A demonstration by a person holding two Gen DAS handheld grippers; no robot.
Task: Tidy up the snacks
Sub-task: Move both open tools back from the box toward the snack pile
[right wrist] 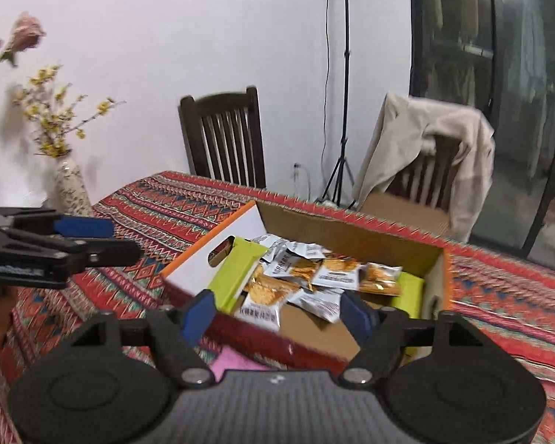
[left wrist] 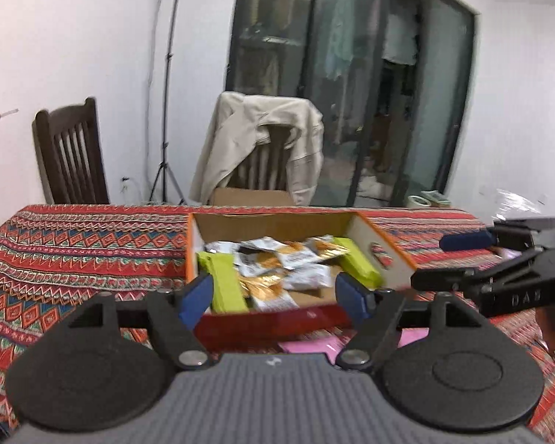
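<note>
Both claws are empty, jaws apart: left gripper (left wrist: 273, 292), right gripper (right wrist: 279, 312). The snack box (left wrist: 370, 231) on the table sits at 12 o'clock from each, roughly equally near; packets (right wrist: 336, 277) piled inside.

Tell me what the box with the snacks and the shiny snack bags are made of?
The open orange-edged box looks like cardboard: its inside walls are plain matte brown, and its outside is printed white. The small silver-and-gold snack packets look like glossy foil or plastic film, since they crinkle and catch the light. Which of the two is unclear.
</note>
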